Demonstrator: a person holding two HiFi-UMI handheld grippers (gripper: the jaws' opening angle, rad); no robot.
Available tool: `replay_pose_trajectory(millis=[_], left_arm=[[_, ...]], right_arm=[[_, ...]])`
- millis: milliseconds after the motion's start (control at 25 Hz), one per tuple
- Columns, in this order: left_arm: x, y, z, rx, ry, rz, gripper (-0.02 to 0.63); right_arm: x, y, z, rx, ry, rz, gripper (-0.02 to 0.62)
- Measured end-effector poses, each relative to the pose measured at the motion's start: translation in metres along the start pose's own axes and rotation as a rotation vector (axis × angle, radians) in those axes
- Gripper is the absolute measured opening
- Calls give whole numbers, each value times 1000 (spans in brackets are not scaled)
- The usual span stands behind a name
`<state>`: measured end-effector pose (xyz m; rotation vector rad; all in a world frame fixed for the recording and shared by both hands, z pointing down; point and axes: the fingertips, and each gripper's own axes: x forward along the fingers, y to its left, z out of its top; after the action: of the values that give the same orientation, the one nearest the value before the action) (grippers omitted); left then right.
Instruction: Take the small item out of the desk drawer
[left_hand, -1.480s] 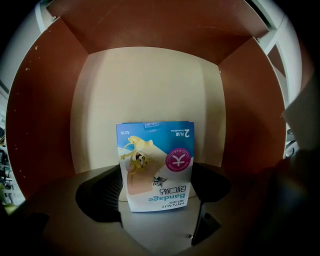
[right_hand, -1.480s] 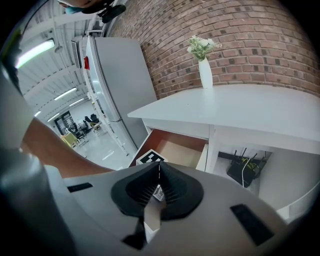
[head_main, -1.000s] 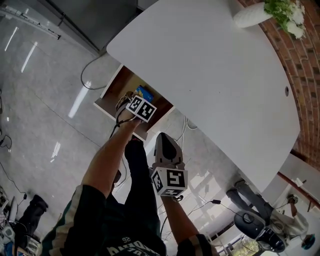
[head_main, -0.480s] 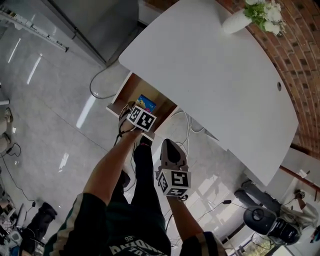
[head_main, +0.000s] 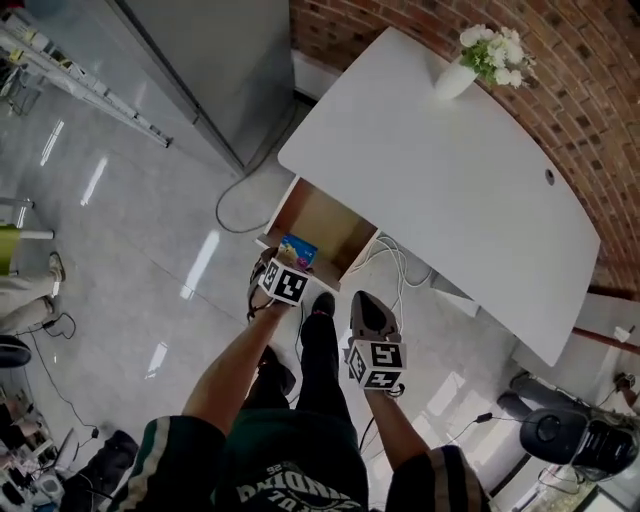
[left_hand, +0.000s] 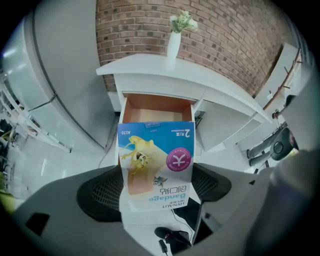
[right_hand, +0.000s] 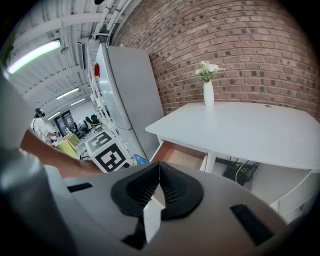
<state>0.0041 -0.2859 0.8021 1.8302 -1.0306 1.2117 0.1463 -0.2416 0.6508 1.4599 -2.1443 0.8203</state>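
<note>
Blue-and-yellow cardboard bandage box (left_hand: 156, 160) is pinched between the left gripper's (left_hand: 156, 189) jaws, in front of the open wooden desk drawer (left_hand: 156, 113). The right gripper's (right_hand: 159, 188) jaws are pressed together on nothing.

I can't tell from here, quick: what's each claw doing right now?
Left claw: closed on the small blue and yellow paper bandage packet.
Right claw: closed, holding nothing.

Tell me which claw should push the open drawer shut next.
Right, probably. The right claw is shut with nothing between its jaws and hangs near the open drawer, while the left claw is busy, clamped on the bandage pack.
</note>
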Motion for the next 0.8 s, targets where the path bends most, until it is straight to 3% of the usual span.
replay_pose_trajectory(millis=[200, 560, 800], left_arm=[[-49, 3, -10, 123, -31, 23, 430], [-127, -4, -35, 131, -131, 13, 430], [-176, 11, -15, 140, -255, 46, 430]], right_arm=[[-18, 18, 21, -43, -38, 4, 25], [-48, 68, 13, -101, -41, 49, 25], [-56, 88, 50, -184, -113, 56, 25]])
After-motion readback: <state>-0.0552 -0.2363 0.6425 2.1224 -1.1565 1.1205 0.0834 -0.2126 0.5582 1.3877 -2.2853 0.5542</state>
